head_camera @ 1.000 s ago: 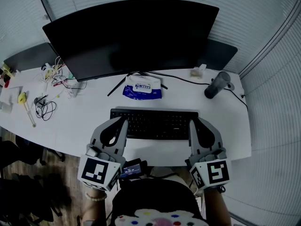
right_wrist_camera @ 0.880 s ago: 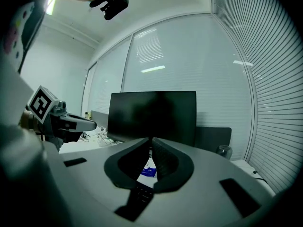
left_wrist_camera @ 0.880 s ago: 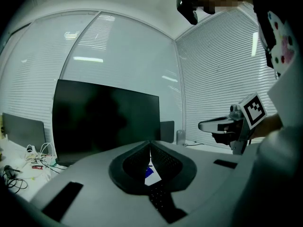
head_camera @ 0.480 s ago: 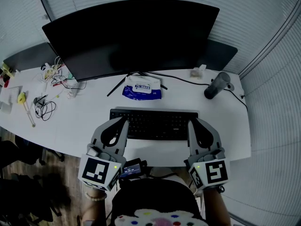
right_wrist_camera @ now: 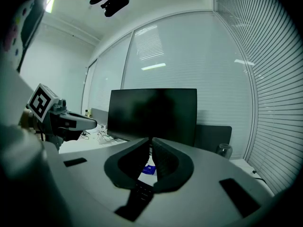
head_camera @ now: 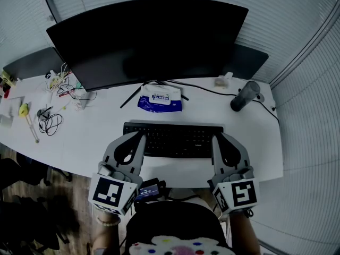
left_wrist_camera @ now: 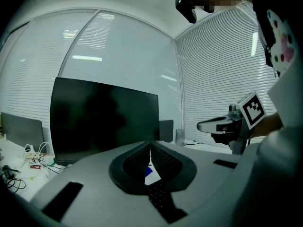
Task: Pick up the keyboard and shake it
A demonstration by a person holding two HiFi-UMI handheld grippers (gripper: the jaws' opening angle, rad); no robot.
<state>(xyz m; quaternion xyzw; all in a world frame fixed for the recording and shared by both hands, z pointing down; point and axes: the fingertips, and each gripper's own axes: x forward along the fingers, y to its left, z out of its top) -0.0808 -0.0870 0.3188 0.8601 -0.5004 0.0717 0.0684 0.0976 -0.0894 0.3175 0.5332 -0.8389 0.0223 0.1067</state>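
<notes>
A white desk (head_camera: pixel 255 142) is filling the middle of the head view. A big dark monitor (head_camera: pixel 149 41) is standing at its back. The black keyboard (head_camera: pixel 175 139) is lying flat on the desk in front of the monitor, near the front edge. The left gripper (head_camera: pixel 141 136) is pointing over the keyboard's left end and the right gripper (head_camera: pixel 216 138) over its right end. Both are keeping their jaws pressed together, gripping nothing. A blue pack of wipes (head_camera: pixel 159 99) is lying between monitor and keyboard. A dark cup (head_camera: pixel 243 97) is standing further right.
</notes>
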